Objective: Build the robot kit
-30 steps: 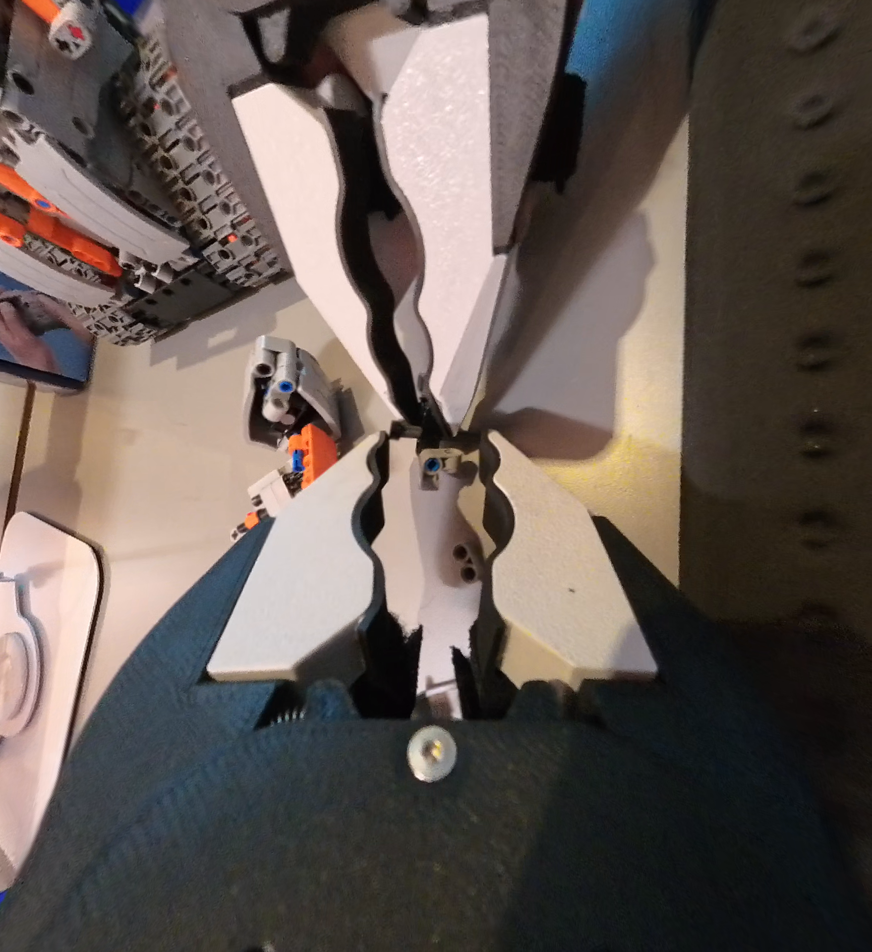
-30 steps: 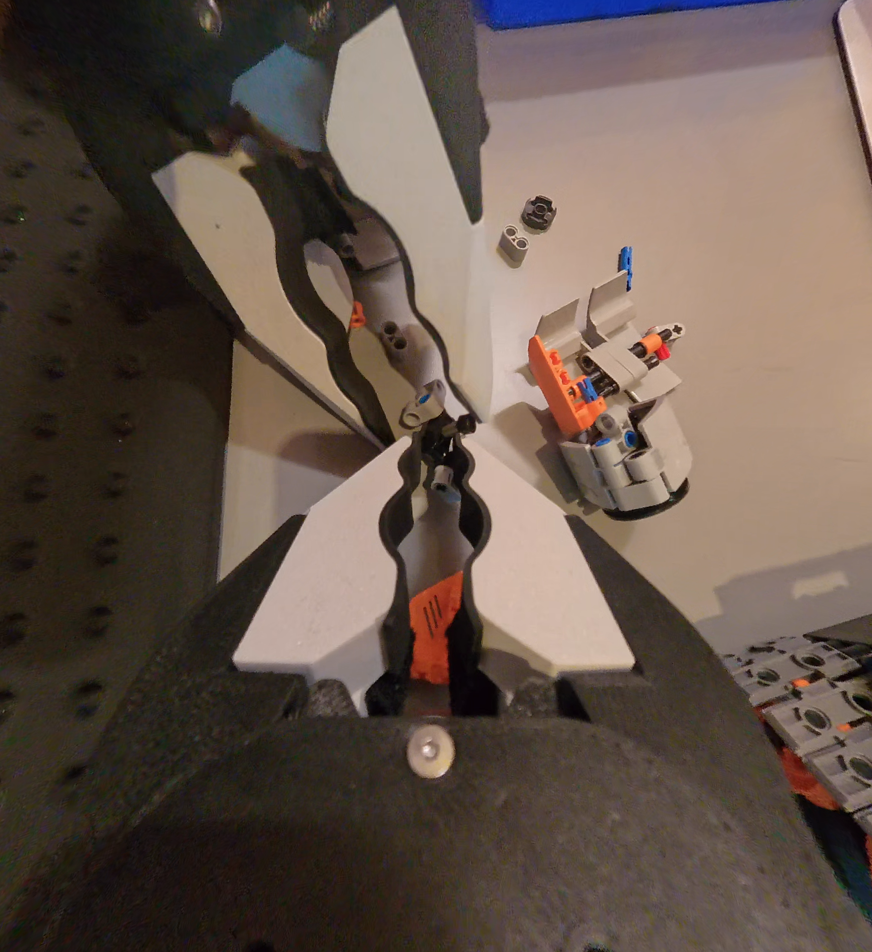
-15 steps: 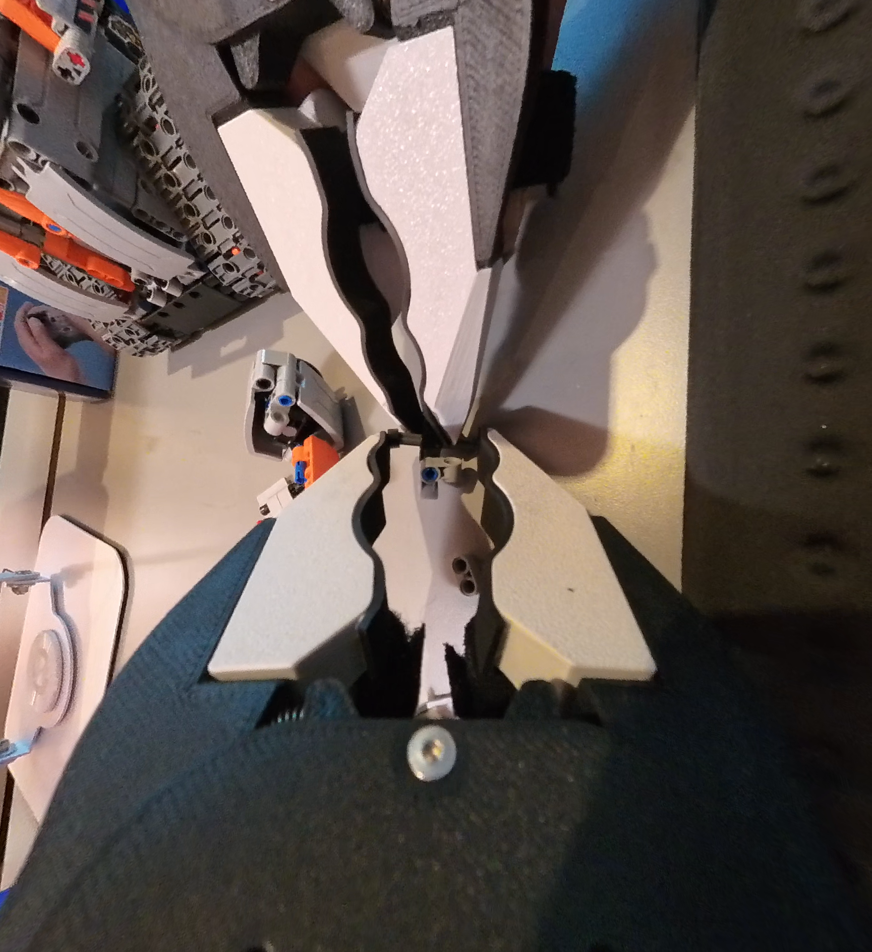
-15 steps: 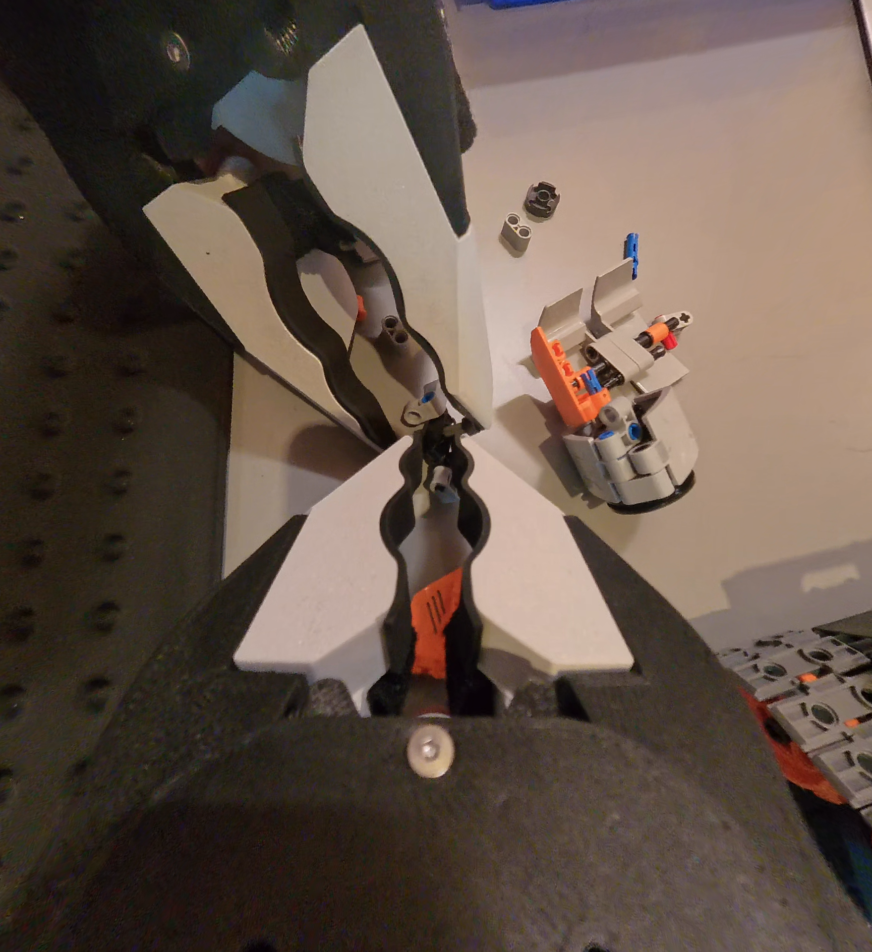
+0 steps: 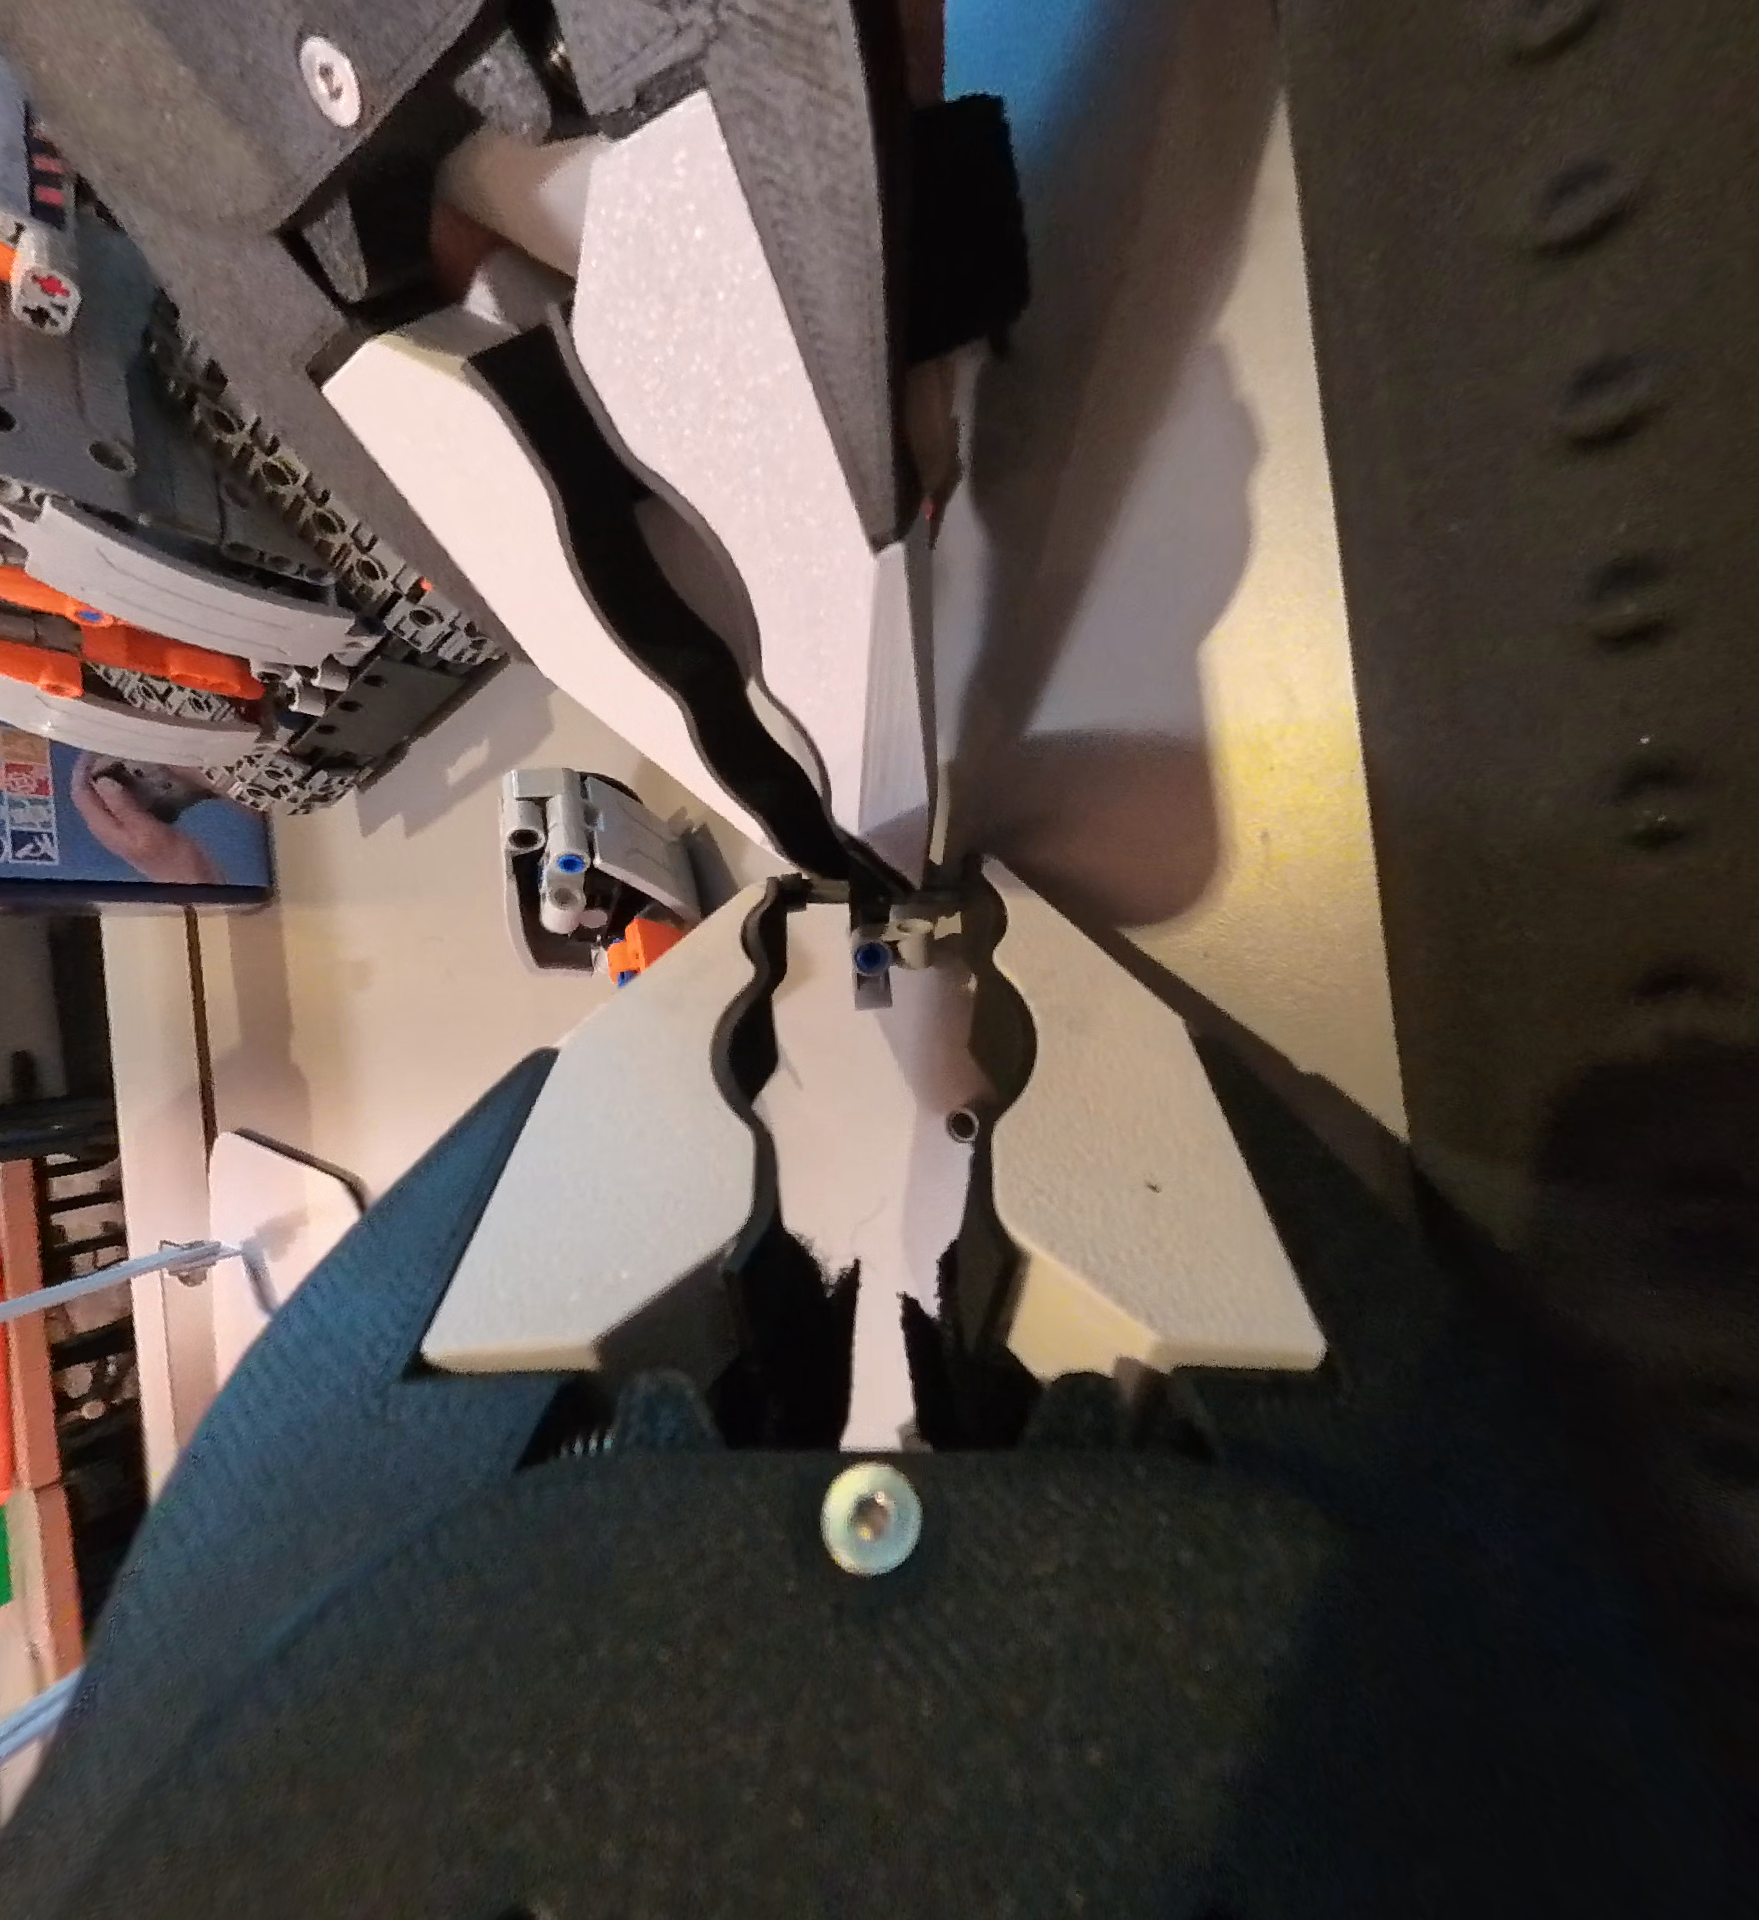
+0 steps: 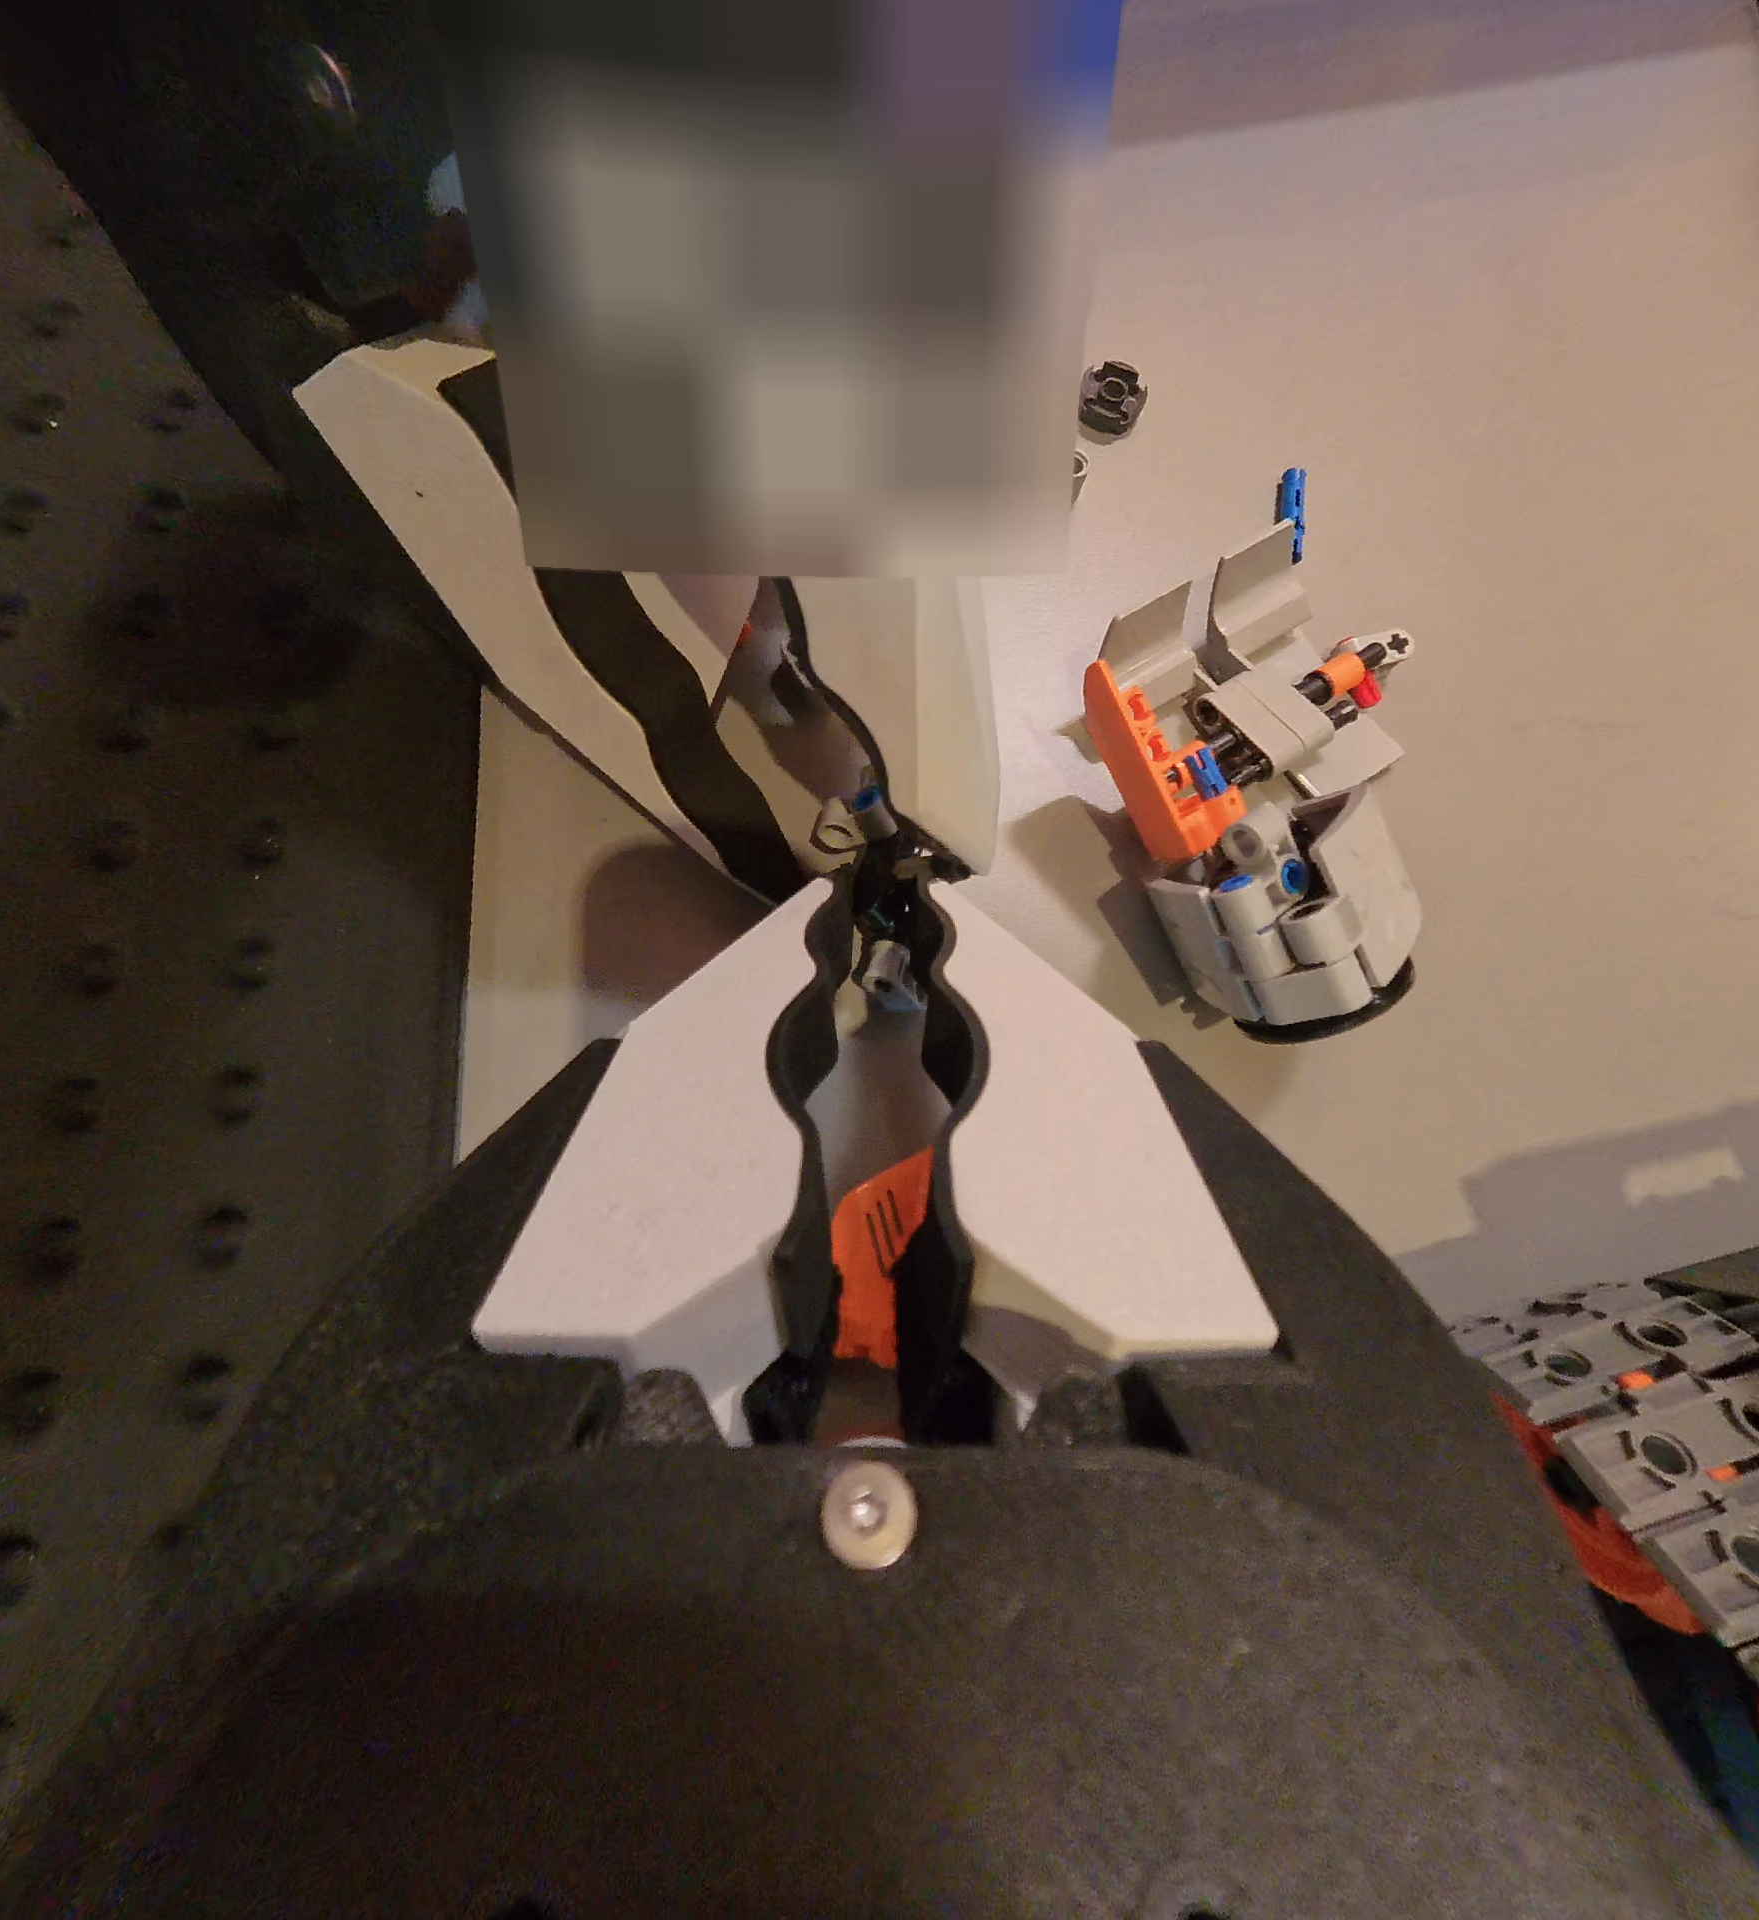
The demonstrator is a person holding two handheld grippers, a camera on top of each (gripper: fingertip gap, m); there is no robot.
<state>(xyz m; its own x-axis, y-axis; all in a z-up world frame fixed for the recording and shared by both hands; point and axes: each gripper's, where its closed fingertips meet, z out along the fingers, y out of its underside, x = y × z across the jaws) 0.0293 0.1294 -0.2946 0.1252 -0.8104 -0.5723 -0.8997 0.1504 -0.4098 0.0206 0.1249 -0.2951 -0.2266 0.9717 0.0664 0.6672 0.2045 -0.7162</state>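
Plastic everywhere: my left gripper [image 5: 880, 904] has its matte grey, wavy-edged fingers pinched together on a small grey connector piece [image 5: 890, 935] with a blue pin set in its hole. My right gripper [image 6: 890, 883] meets it tip to tip, its fingers likewise closed on a tiny black-and-grey brick part [image 6: 890, 961]; the two pieces touch where the tips converge, though I cannot tell whether they are joined. An orange ribbed piece [image 6: 875, 1278] shows deep in the slot between my right fingers. Both gripper bodies are coarse black printed shells, each with one bright screw.

Just beside the tips on the pale, smooth surface [image 6: 1477, 312] lies a small grey and orange brick assembly [image 6: 1259, 821], rounded at one end, with blue pins and a black axle. Loose near it are a dark round stud piece [image 6: 1112, 395] and a thin blue pin [image 6: 1293, 504]. A large tracked model [image 5: 148, 582] in grey with orange panels sits well apart, and a blue printed box [image 5: 75, 800] bearing lettering lies next to it.

A dark perforated board [image 5: 1602, 520] edges the surface close to the grippers; open surface stretches on the side toward the small assembly.
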